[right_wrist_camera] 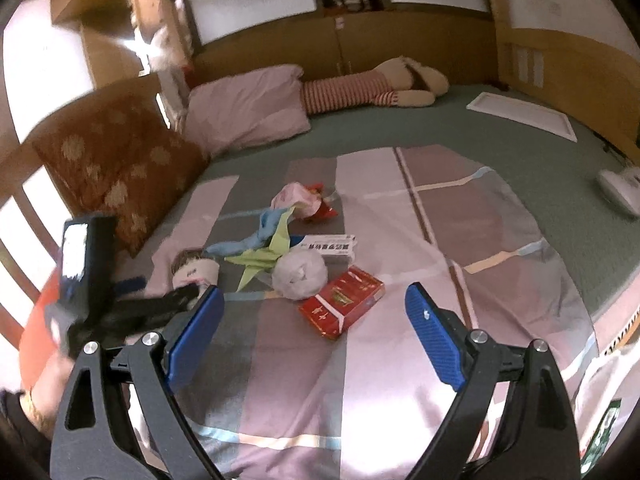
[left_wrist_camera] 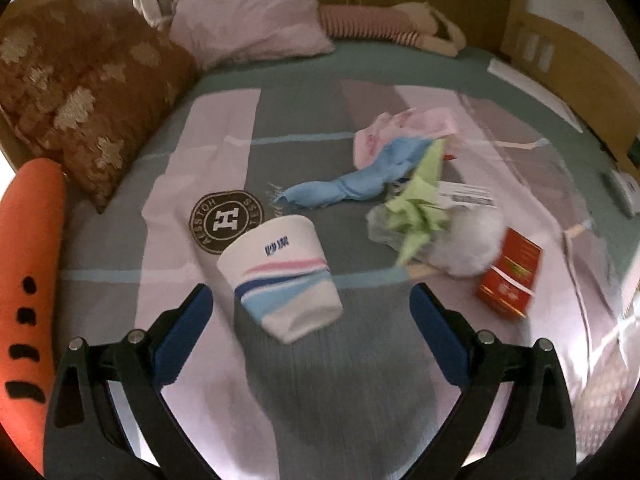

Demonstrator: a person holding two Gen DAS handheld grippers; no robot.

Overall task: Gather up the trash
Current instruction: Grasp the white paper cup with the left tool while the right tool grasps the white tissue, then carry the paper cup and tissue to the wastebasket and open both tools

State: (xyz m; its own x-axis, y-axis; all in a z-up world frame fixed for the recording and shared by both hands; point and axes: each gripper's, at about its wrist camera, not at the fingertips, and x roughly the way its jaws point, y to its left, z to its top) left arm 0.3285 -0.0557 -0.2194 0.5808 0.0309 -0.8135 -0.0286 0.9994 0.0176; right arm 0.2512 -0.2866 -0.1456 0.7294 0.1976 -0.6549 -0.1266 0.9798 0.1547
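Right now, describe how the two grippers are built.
Both match: the left gripper and right gripper have black angular linkage arms with silver pivot bolts and flat blue textured pads. No cables or markings show.

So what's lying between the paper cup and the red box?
In the left wrist view, green folded paper and a crumpled white bag lie between the paper cup and red box.

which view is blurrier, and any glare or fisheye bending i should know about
Left wrist view: smeared throughout, worst on the right around the red cardboard box; the striped paper cup stays readable; a glare spot sits at the top left corner. Right wrist view: the centre is sharper, the left claw at the left edge is streaked, a window patch is blown out, and the wooden headboard bows with the lens.
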